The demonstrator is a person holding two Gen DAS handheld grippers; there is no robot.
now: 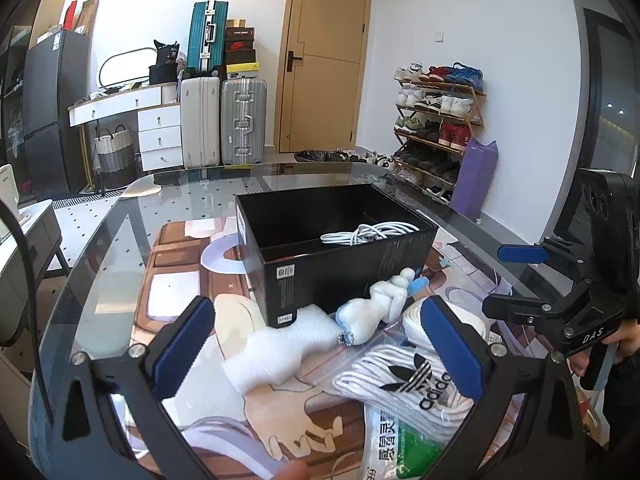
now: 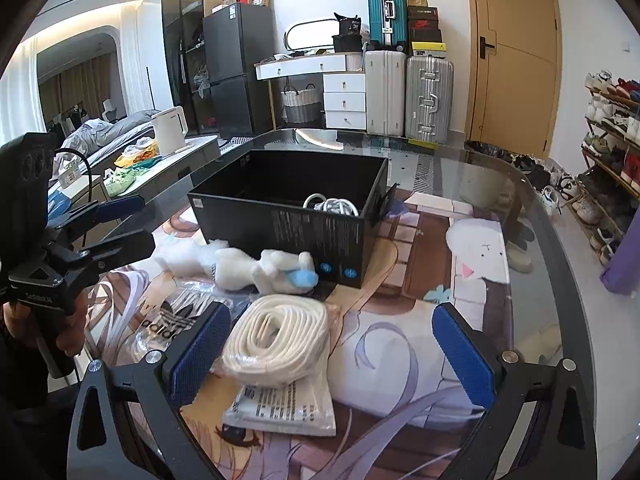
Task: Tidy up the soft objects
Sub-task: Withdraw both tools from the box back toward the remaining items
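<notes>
Black cardboard box (image 2: 288, 216) stands open on the glass counter (image 2: 500, 184), holding only a coiled white cable (image 2: 334, 205) in its near-right corner. Just in front of it lie a white plush toy (image 2: 264, 267) and a piece of white foam (image 1: 276, 346), with bagged white socks (image 1: 404, 380) and a coiled cream rope (image 2: 276, 340) nearer. Both the left gripper (image 1: 316, 350) and the right gripper (image 2: 340, 354) hover with jaws wide, holding nothing.
</notes>
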